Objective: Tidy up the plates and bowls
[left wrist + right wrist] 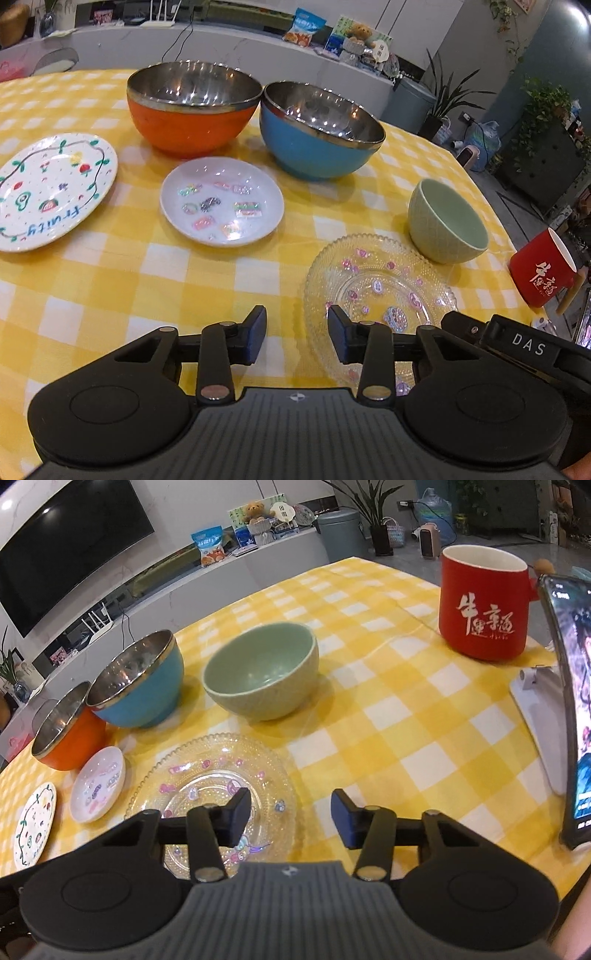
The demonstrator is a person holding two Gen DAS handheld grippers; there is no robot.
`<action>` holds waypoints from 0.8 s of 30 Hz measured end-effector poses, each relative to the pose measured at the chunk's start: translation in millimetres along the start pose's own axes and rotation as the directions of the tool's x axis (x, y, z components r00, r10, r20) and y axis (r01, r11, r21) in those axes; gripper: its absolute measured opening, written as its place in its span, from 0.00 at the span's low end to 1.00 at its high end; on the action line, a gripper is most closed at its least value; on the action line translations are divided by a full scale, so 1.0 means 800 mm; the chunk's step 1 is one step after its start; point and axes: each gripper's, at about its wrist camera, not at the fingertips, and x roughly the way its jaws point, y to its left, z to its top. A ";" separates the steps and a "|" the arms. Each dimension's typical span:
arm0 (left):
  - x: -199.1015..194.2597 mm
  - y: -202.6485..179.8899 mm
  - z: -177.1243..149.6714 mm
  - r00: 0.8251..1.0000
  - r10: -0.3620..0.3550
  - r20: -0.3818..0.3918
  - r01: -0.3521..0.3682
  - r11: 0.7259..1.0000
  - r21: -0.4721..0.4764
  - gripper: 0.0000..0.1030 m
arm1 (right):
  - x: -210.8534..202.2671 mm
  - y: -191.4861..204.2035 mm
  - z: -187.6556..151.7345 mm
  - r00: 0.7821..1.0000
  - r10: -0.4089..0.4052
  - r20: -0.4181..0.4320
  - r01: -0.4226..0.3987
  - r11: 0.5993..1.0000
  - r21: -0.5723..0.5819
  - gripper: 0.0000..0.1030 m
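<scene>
Above the glass plate [373,288], both grippers hang parted, holding nothing.

The left gripper [296,334] hung open over the table [110,295], beside the glass plate [373,291].

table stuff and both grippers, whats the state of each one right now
orange bowl: upright, empty, touching the blue one
blue bowl: upright, empty
green bowl: upright, empty
glass plate: flat, unstacked
small white dish: flat, unstacked
fruit plate: flat, unstacked
red mug: upright
phone: propped up, screen lit
left gripper: open, holding nothing
right gripper: open, holding nothing
</scene>
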 end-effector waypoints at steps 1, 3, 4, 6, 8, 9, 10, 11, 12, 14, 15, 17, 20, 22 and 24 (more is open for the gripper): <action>0.002 -0.001 0.001 1.000 -0.001 0.001 0.001 1.000 0.003 0.40 | 0.001 0.000 0.000 1.000 0.005 -0.002 -0.005 1.000 0.001 0.41; 0.003 -0.001 0.002 1.000 -0.008 0.005 0.008 1.000 0.003 0.36 | 0.002 0.002 -0.001 1.000 0.006 -0.002 -0.006 1.000 -0.007 0.39; 0.005 0.000 0.003 1.000 -0.013 0.004 0.013 1.000 0.002 0.33 | 0.002 0.004 -0.002 1.000 0.008 -0.002 -0.008 1.000 -0.013 0.35; 0.008 -0.001 0.003 1.000 -0.014 0.006 0.014 1.000 0.002 0.29 | 0.003 0.005 -0.002 1.000 0.018 -0.004 -0.018 1.000 -0.020 0.32; 0.010 -0.003 0.004 1.000 -0.015 0.010 0.014 1.000 0.010 0.23 | 0.004 0.006 -0.002 1.000 0.024 -0.006 -0.024 0.999 -0.024 0.27; 0.010 -0.004 0.004 1.000 -0.020 0.011 0.020 1.000 0.013 0.20 | 0.004 0.005 -0.002 1.000 0.027 -0.005 -0.027 0.999 -0.023 0.25; 0.011 -0.005 0.004 1.000 -0.021 0.011 0.021 1.000 0.016 0.17 | 0.004 0.005 -0.002 1.000 0.027 -0.007 -0.027 0.999 -0.021 0.23; 0.011 -0.007 0.004 1.000 -0.020 0.013 0.020 1.000 0.022 0.16 | 0.004 0.004 -0.002 1.000 0.026 -0.006 -0.026 0.999 -0.018 0.22; 0.012 -0.010 0.005 1.000 -0.019 0.015 0.019 0.999 0.030 0.14 | 0.005 0.003 -0.002 1.000 0.025 -0.006 -0.025 1.000 -0.014 0.20; 0.012 -0.014 0.005 1.000 -0.005 0.019 0.004 0.999 0.047 0.14 | 0.005 0.001 -0.002 1.000 0.024 -0.006 -0.024 1.000 -0.002 0.17; 0.012 -0.016 0.005 1.000 0.001 0.020 -0.002 0.999 0.054 0.13 | 0.004 0.000 -0.002 1.000 0.024 -0.006 -0.024 1.000 0.001 0.17; 0.012 -0.017 0.005 1.000 0.007 0.024 -0.008 0.998 0.061 0.13 | 0.005 0.000 -0.002 1.000 0.024 -0.007 -0.024 1.000 0.003 0.16; 0.009 -0.016 0.005 1.000 0.005 0.021 -0.006 0.998 0.057 0.12 | 0.004 -0.004 -0.001 0.999 0.032 -0.012 -0.032 0.999 0.023 0.14; 0.006 -0.014 0.006 1.000 0.004 0.019 -0.005 0.999 0.051 0.12 | 0.004 -0.007 -0.001 0.999 0.043 -0.019 -0.042 0.998 0.049 0.12; 0.001 -0.013 0.006 1.000 0.014 0.024 -0.015 0.999 0.050 0.11 | 0.004 -0.009 -0.001 0.998 0.058 -0.032 -0.056 0.997 0.061 0.11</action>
